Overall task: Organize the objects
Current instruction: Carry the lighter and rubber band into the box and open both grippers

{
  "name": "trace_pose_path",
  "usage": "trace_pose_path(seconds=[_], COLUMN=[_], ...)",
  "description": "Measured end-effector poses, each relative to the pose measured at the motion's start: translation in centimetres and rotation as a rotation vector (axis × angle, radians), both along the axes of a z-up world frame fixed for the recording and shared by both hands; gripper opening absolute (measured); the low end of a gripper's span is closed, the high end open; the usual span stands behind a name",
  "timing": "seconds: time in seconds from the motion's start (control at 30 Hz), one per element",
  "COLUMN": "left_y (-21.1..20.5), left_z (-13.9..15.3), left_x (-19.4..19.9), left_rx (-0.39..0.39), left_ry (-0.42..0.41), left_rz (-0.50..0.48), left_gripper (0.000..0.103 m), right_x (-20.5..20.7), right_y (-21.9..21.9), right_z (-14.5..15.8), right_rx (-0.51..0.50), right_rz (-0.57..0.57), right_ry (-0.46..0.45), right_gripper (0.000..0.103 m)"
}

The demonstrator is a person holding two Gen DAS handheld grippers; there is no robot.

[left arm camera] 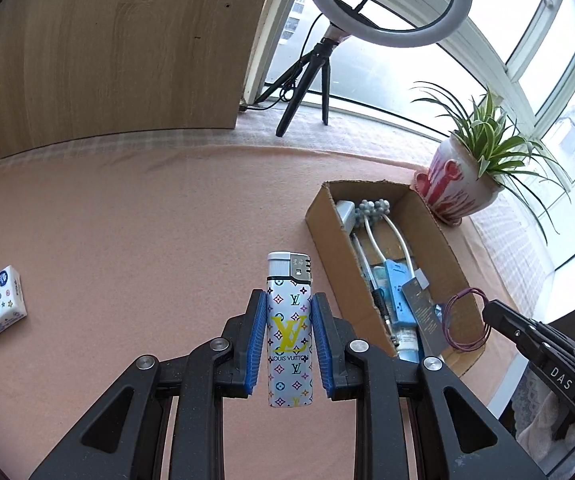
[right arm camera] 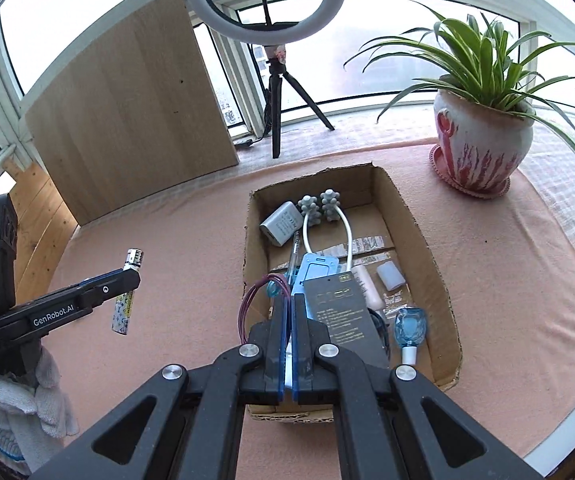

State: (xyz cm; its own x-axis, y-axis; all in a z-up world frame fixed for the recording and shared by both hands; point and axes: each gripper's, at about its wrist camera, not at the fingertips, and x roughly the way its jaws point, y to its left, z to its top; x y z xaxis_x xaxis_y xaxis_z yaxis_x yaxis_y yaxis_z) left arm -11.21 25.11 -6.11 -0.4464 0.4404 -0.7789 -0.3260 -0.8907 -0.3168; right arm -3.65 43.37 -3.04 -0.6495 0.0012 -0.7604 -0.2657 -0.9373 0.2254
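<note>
Lighter (left arm camera: 289,330), patterned white and held upright, sat pinched between the blue pads of our left gripper (left arm camera: 289,312), in the air above the pink cloth (left arm camera: 147,220) and just left of the cardboard box (right arm camera: 427,240). Our right gripper (right arm camera: 287,304) was pressed together on a thin purple loop of cord (right arm camera: 259,300), hanging over the box's near end. We judged the sorting well along: a charger, a massager, a blue case, a dark card and a small bottle already lay inside. Both held items had yet to go in, and a patterned tissue pack (left arm camera: 0,306) lay alone, far left on the cloth. Beyond stood a wooden board (right arm camera: 127,120), a ring light on its tripod (right arm camera: 265,0), a potted plant (right arm camera: 483,136) and bright windows.
</note>
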Motion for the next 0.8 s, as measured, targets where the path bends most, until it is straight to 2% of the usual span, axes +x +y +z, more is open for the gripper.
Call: trace_pose_path(seconds=[0.23,0.47,0.7,0.73,0.77,0.8], left_y=[6.7,13.0,17.3,17.8,18.2,18.5], left_z=[1.0,1.5,1.6,1.6,1.4,1.3], left_x=[-1.8,-3.6,-5.2,-5.4,-5.6,-5.7], left_rx=[0.011,0.021,0.014,0.013,-0.001,-0.013], left_ry=[0.016,0.014,0.025,0.024,0.014,0.01], left_rz=[-0.078,-0.147,-0.171,-0.179,-0.186,-0.188], left_gripper=[0.025,0.025,0.024,0.03,0.054,0.064], right_x=[0.7,0.6,0.7,0.7,0.7,0.8], right_y=[3.1,4.4,5.0,5.0,5.0,4.9], right_z=[-0.7,-1.6,-1.9,-1.9,-1.9,-1.9], right_rx=[0.015,0.014,0.0,-0.003,0.0,0.009], right_rz=[-0.031,-0.033,-0.022,-0.017,-0.011,-0.014], right_ry=[-0.017,-0.036,-0.045,-0.044,-0.048,-0.052], right_gripper=[0.002,0.002,0.002,0.004,0.009,0.027])
